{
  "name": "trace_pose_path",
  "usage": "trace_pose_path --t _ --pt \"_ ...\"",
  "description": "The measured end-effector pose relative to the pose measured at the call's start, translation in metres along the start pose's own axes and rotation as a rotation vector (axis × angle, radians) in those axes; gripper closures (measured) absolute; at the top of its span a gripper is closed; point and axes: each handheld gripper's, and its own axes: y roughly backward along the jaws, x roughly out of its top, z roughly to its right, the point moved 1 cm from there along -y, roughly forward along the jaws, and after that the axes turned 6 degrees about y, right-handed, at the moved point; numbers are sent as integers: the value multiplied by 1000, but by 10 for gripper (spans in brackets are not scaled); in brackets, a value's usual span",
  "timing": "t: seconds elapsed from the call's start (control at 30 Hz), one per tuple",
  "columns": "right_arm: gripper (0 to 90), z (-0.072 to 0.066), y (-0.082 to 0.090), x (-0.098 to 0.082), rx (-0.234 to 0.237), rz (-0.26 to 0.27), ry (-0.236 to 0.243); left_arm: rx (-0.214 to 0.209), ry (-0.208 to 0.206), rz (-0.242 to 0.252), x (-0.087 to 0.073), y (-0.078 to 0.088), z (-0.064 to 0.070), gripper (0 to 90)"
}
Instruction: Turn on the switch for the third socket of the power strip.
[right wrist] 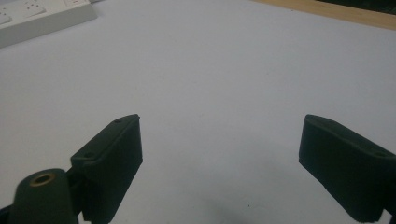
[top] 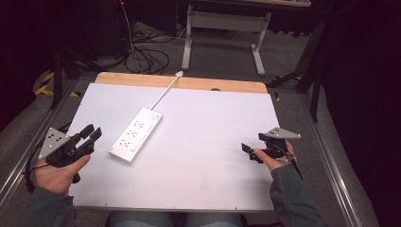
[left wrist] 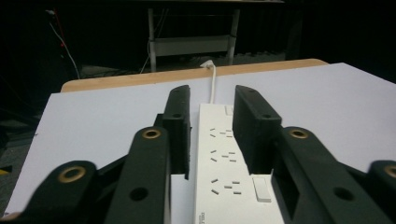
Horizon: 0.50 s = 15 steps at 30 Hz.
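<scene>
With both grippers' jaws wide and empty, the left gripper (top: 92, 135) should probably straddle the long white plastic power strip (top: 136, 134) squarely, while the right gripper (top: 251, 150) waits apart.

— How is the left hand (top: 56, 172) placed?
— Low at the near left, sleeve behind it, gripping the black two-jaw left claw (top: 92, 133) with its grey three-cornered plate, jaws parted and aimed forward-right.
— And the right hand (top: 274, 158)?
— At the near right, holding the black right claw (top: 247, 150), jaws spread wide, pointing leftward.
</scene>
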Motion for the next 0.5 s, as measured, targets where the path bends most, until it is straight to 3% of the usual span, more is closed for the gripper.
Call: trace_pose_path --t 0.2,0.33,0.5 --pt "138 0 0 0 -1 0 0 3 12 4 0 1 -2 572" --pt "137 0 0 0 0 0 -1 8 32 2 0 0 -3 466" --pt "137 0 0 0 0 -1 0 10 41 -1 0 0 -4 427"
